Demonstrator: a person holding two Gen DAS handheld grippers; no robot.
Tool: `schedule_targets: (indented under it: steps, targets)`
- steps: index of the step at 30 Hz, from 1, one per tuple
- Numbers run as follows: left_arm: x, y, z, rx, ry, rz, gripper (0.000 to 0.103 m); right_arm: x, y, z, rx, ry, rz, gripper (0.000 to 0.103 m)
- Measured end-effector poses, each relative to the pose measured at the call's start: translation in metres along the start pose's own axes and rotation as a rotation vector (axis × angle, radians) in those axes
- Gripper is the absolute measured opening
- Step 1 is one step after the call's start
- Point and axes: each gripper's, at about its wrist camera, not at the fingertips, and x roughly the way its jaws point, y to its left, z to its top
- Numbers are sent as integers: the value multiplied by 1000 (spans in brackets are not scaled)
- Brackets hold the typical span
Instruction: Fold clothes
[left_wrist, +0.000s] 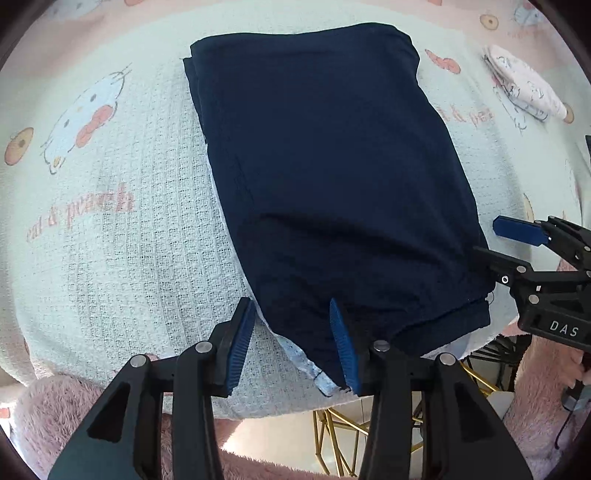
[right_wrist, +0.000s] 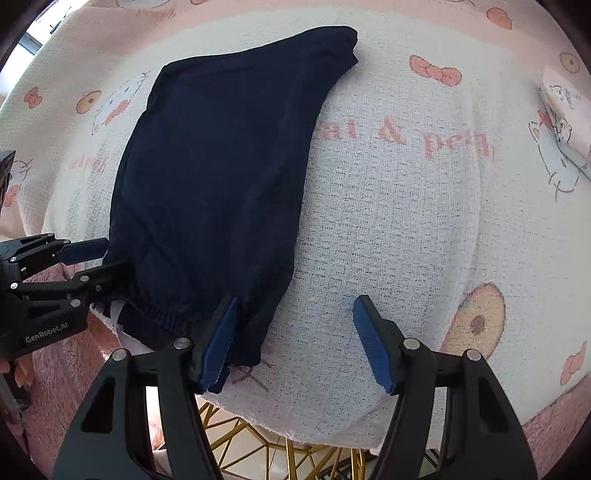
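Both grippers, the left gripper (left_wrist: 291, 345) and right gripper (right_wrist: 295, 341), are hovering wide open, gripping nothing, straddling the near corners of the folded navy garment (left_wrist: 332, 166) lying on the blanket (left_wrist: 129, 240), seemingly positioning for pinching that edge.

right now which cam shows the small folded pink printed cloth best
The left wrist view: the folded pink printed cloth lies whole at upper right on the blanket, past the navy garment. The right wrist view catches only part of it, cut off at the right edge.
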Motion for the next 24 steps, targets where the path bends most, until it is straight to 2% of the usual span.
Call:
schedule_targets:
  steps: [2, 5, 7, 9, 12, 17, 24]
  targets:
    - [-7, 5, -2, -6, -13, -6, 48, -6, -1, -2, 7, -10, 6, 66]
    - [-20, 20, -8, -84, -33, -14, 48, -15, -3, -6, 19, -26, 16, 66]
    - [-29, 32, -15, -173, -45, -51, 48, -25, -7, -9, 40, -41, 48, 66]
    - [-34, 43, -24, -270, -46, -126, 48, -35, -13, -12, 67, -55, 90, 68]
    - [-34, 49, -34, -337, -41, -175, 49, -35, -20, -18, 87, -37, 114, 76]
    - [-26, 56, -44, -433, -17, -255, 49, -26, -26, -27, 110, -3, 138, 76]
    - [-21, 55, -44, -447, -13, -306, 50, -20, -35, -37, 153, 25, 182, 76]
